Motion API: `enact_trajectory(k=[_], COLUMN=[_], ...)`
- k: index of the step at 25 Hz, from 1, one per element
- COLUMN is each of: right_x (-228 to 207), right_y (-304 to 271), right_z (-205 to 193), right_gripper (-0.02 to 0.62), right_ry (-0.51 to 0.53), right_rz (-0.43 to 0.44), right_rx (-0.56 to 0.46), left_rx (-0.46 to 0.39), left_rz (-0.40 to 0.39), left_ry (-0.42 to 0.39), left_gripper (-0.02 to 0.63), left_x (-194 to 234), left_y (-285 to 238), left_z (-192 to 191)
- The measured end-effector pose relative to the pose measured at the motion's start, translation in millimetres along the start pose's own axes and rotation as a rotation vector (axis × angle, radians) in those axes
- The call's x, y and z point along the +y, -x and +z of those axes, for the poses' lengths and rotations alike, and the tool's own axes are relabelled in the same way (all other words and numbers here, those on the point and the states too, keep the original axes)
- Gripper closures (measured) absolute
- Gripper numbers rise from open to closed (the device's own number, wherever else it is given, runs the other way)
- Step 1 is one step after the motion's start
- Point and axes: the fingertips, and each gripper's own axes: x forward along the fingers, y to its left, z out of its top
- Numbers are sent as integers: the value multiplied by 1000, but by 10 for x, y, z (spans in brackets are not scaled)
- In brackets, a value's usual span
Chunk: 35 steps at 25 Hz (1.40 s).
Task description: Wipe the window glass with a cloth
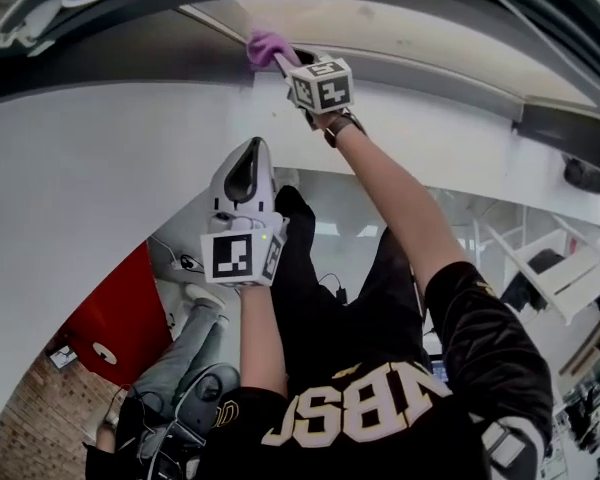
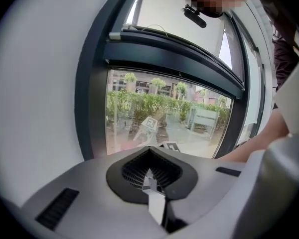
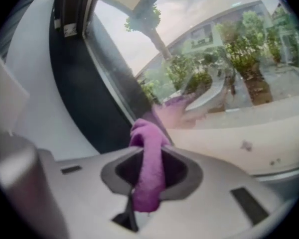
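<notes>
A purple cloth (image 1: 267, 46) is pressed against the window glass (image 1: 410, 38) right beside the dark frame, high up in the head view. My right gripper (image 1: 283, 62) is shut on it, arm stretched upward. In the right gripper view the cloth (image 3: 148, 158) sticks out between the jaws of the right gripper (image 3: 147, 183) and touches the glass (image 3: 229, 73) next to the dark frame (image 3: 84, 83). My left gripper (image 1: 250, 158) hangs lower and left of it, shut on nothing, pointing at the white wall. In the left gripper view the left gripper (image 2: 150, 180) faces a lower pane (image 2: 164, 118).
A broad white wall (image 1: 80, 168) lies left of the window. Dark frame bars (image 2: 179, 54) cross above the lower pane. Low at the left are a red panel (image 1: 120, 318) and a seated person's legs (image 1: 185, 353). White furniture (image 1: 570, 268) stands at the right.
</notes>
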Motion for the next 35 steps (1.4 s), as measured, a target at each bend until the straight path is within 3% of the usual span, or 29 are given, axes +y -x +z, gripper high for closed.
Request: enact_trajectory(k=[4, 9, 15, 19, 22, 25, 28, 31, 35], right_x=[-928, -2220, -3659, -4332, -4578, -4546, -4165, -3378, -2103], right_y=[825, 2203, 3882, 4784, 5091, 4968, 4384, 3477, 2063], right_z=[-145, -312, -487, -727, -864, -934, -910, -918, -858], right_gripper=[515, 515, 515, 515, 515, 515, 515, 515, 515], right_ry=[-47, -168, -345, -510, -586, -626, -557, -399, -236], right_rz=[-110, -290, -582, -803, -906, -896, -803, -655, -383], right_rx=[8, -42, -162, -285, -325, -324, -248, -130, -34], left_rx=[-16, -27, -2, -8, -33, -25, -19, -8, 22], left_rz=[-55, -155, -297, -347, -329, -297, -234, -178, -81], left_ry=[42, 89, 121, 113, 95, 104, 120, 123, 97], left_gripper=[591, 591, 591, 591, 591, 591, 591, 591, 591], left_x=[-519, -1504, -2688, -3177, -3204, -3009, -2625, -2106, -1323], left_y=[-350, -791, -1266, -1424, -1456, -1419, -1283, -1064, -840], left_z=[-22, -51, -196, -253, -217, -235, -284, -327, -447])
